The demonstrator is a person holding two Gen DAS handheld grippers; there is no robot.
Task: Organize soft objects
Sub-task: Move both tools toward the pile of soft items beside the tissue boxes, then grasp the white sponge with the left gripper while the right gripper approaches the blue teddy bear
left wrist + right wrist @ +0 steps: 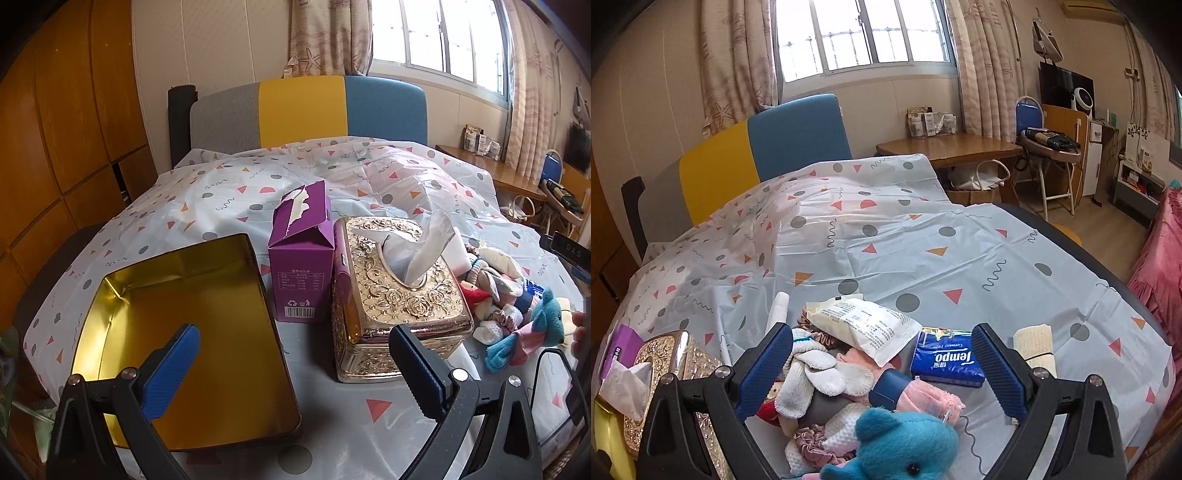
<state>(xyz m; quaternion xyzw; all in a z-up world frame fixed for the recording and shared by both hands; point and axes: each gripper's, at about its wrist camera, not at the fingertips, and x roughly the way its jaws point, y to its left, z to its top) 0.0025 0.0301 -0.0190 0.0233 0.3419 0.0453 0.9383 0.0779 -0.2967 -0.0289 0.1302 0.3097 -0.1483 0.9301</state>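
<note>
In the left wrist view, the left gripper [293, 365] has its two blue fingers [173, 369] spread wide, and nothing is held between them. The left finger stands in the lower left of the frame, over the open gold tin tray [258, 369], which shows a bare shiny bottom. The right finger stands in the lower centre-right, in front of the near corner of the ornate gold tissue box [399, 295], from which a white tissue [428, 247] sticks up. Just left of this box, and touching it, stands a purple carton [301, 254] with a torn top. At the right edge of the frame lies the pile of soft objects [509, 295], with a blue plush toy [550, 317] at its near side.

In the right wrist view, the right gripper [881, 373] is also wide open and holds nothing. Between its fingers, in the lower centre of the frame, lies the same pile: white knitted socks [816, 369], a pink cloth [931, 395], a satin scrunchie [812, 443] and the blue plush toy [901, 443] at the bottom edge. Above them rests a white plastic packet [864, 325], and to its right a blue Tempo tissue pack [945, 360]. Further right, beyond the right finger, lies a rolled cream cloth [1034, 343]. Everything rests on a patterned plastic sheet [923, 251].
</note>
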